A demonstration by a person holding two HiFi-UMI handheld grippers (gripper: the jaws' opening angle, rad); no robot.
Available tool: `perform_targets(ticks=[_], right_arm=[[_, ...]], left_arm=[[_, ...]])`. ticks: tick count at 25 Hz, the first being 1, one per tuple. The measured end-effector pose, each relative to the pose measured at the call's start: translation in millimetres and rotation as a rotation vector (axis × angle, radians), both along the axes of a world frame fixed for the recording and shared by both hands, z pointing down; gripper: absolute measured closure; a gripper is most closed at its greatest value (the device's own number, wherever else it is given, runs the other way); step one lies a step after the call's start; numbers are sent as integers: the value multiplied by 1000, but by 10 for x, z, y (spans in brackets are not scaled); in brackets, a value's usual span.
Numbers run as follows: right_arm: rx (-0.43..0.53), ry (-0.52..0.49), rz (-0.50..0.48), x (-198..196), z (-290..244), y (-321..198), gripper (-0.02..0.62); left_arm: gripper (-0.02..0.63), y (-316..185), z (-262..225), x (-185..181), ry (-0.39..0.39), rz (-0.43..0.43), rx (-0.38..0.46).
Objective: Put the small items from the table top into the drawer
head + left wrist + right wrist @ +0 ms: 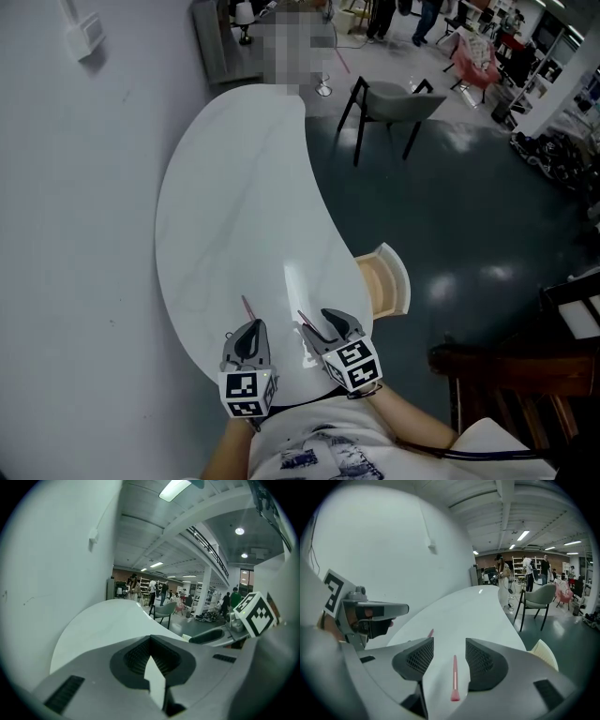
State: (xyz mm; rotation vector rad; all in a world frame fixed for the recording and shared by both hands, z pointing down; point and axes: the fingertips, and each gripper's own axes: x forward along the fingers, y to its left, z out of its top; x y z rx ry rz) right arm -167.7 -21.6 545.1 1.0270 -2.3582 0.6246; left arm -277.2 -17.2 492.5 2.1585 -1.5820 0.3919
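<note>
Right gripper point(449, 657) open around pink stick point(454, 679), near table point(234, 206) edge.

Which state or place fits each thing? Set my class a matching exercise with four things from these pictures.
Things:
1 left gripper
2 right gripper
3 drawer
4 chair

States or places:
A pulled out at the edge of the table
B jaws apart, either side of a pink stick
C on the floor beyond the table
D jaws together, nothing held

Pairs: 1-D; 2-B; 3-A; 4-C
</note>
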Motion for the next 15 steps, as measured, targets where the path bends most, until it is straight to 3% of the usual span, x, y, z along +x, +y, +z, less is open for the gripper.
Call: perform_targets(ticks=[4,15], right_arm=[[8,101,-57,22,254,32,394],[-95,201,-103,61,863,217,425]], left_arm=[[586,20,80,28,-13,6,-17],[586,34,178,178,-27,41,-48]])
